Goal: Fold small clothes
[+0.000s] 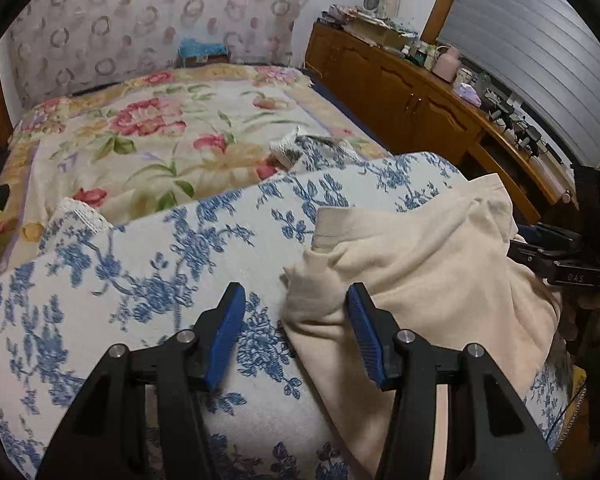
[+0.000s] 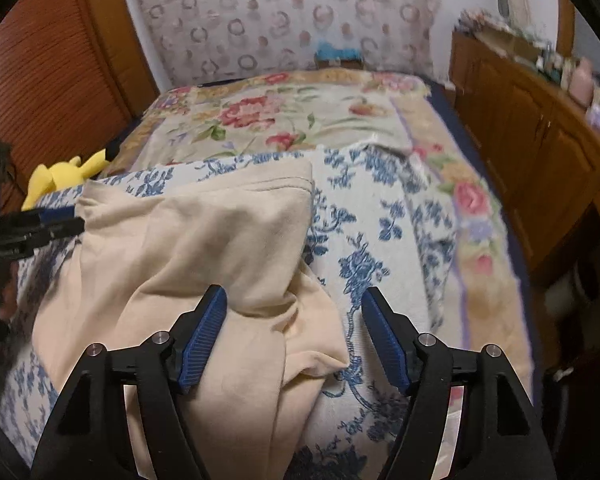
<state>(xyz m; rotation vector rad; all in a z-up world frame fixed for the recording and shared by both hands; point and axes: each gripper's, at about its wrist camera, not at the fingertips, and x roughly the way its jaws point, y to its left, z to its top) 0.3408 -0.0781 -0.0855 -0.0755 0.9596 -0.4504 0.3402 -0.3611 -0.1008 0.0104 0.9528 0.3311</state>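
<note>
A yellow plush toy (image 2: 66,178) sits at the bed's left edge. The left tongs (image 1: 296,300) gape wide over the blue-flowered cloth (image 1: 148,264). A soft, rumpled cream garment (image 2: 204,240) lies on it under the wide-open right tongs (image 2: 294,308). A cluttered wooden cabinet (image 1: 412,100) lines the right.

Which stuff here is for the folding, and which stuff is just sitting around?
For the folding:
cream garment
left claw, open
right claw, open
blue-flowered cloth underneath

Just sitting around:
yellow plush toy
pink jug on the wooden cabinet
floral bedspread
</note>
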